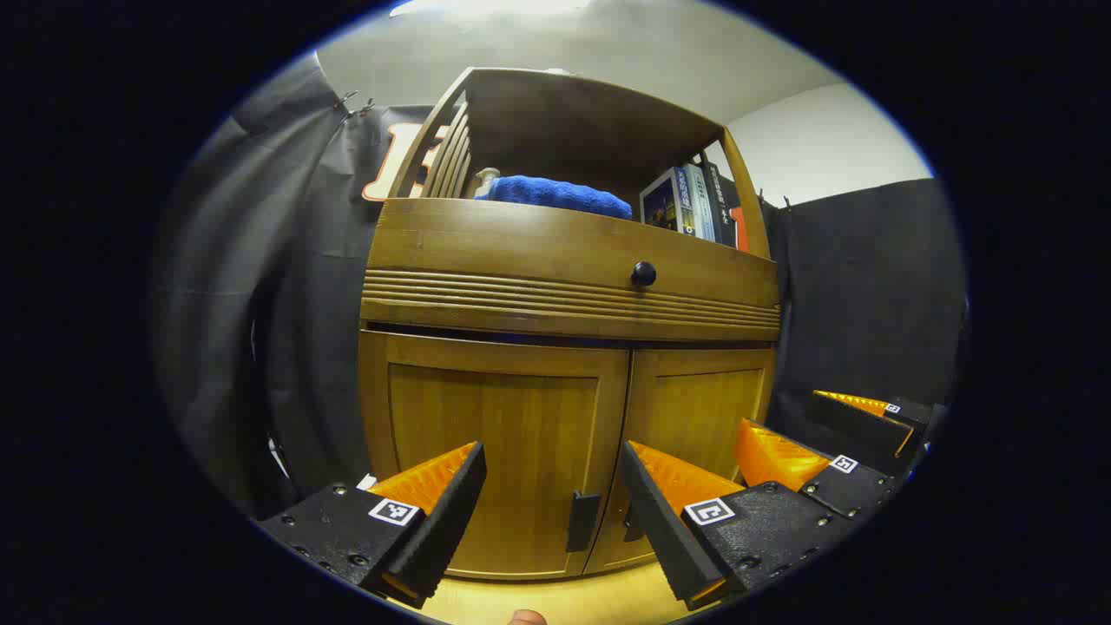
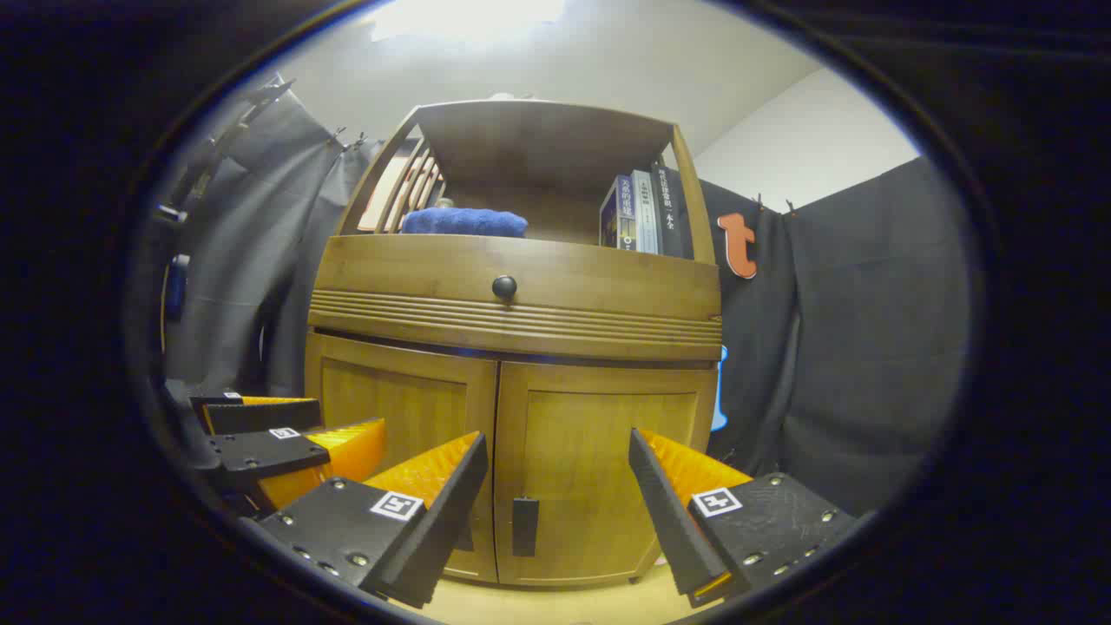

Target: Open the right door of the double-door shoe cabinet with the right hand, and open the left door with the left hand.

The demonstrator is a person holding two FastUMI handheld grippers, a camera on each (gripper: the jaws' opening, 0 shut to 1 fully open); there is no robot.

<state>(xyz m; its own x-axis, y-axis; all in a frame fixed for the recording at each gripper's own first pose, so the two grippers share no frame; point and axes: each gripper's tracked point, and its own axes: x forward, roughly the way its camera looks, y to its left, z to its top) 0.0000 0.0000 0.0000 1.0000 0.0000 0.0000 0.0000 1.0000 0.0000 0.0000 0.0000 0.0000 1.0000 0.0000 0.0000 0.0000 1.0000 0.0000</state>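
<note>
Jaws spread wide, empty: both ridged orange grippers [image 1: 553, 486] [image 2: 557, 477] face smooth wooden doors [image 1: 495, 434].

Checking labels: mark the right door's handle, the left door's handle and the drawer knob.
right door handle [image 2: 524, 526], right gripper view, middle of handle
left door handle [image 1: 582, 521], left gripper view, middle of handle
drawer knob [image 2: 504, 286], right gripper view, knob face
</note>
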